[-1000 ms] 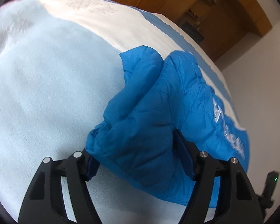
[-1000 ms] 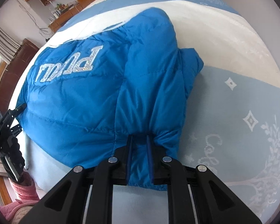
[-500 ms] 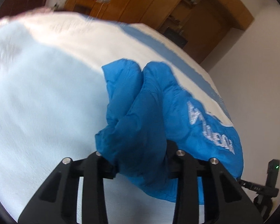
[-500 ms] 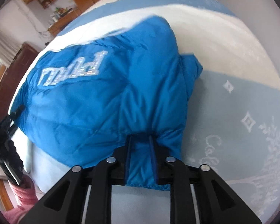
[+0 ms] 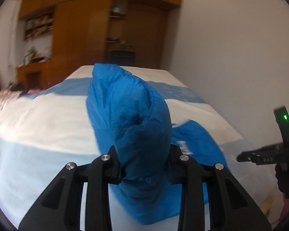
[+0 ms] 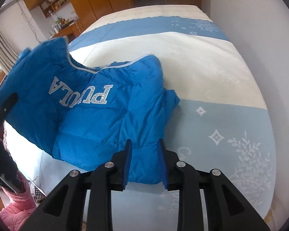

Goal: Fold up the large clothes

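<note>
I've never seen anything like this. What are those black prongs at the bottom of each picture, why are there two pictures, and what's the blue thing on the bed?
The black prongs are two-finger grippers, hand-held tools that a person squeezes, one in each hand. Each carries a wide-angle camera looking along its fingers, hence two rounded pictures.

In the left-hand view, the left gripper is shut on a bunched part of a blue puffer jacket and holds it raised above the bed.

In the right-hand view, the right gripper has its fingers either side of the jacket's near edge with small gaps showing, so it looks open. The jacket, with silver lettering, lies mostly on the bed's blue-and-cream cover. The job is folding it.
</note>
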{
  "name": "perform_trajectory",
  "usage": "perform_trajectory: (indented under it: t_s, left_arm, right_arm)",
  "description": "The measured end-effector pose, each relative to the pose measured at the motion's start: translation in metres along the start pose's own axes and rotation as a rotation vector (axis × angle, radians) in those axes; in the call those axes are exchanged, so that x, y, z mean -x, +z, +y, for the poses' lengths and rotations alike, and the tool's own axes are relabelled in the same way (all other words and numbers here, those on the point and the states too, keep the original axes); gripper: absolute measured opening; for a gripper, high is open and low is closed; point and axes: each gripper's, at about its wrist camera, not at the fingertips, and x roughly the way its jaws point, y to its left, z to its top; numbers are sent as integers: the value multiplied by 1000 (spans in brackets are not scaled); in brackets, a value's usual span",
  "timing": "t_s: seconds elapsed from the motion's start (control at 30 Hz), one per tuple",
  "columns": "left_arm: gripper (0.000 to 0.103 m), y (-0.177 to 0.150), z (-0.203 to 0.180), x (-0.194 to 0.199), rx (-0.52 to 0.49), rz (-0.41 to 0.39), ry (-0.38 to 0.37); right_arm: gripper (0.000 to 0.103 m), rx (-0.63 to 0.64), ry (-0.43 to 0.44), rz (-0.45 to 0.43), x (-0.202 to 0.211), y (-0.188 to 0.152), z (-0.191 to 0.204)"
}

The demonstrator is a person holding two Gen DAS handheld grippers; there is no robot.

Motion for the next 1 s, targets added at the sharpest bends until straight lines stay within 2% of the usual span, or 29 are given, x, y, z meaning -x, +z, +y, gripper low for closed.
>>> perform_trajectory:
  t_s: [0.13, 0.27, 0.4, 0.6, 0.8, 0.93, 1.0]
  left_arm:
    - [30, -2, -43, -31, -81, 57, -65]
    - [30, -16, -74, -77, -136, 176, -131]
    - [32, -31, -87, -103, -173, 237, -142]
    - [32, -45, -79, -131, -130, 302, -185]
    - [33, -56, -79, -116, -108, 307, -194]
    - [34, -46, -66, -96, -63, 306, -237]
    - [40, -40, -56, -80, -22, 305, -280]
  right_arm:
    - [27, -22, 4, -12, 7, -4, -11]
    - [27, -26, 4, -5, 9, -7, -17]
    - [28, -18, 12, 1, 7, -8, -18]
    - [30, -18, 28, 18, -1, -6, -20]
    - [31, -29, 70, 21, -8, -1, -20]
    - [43, -30, 109, -1, -4, 11, -17]
    - [48, -23, 127, -12, 0, 19, -14]
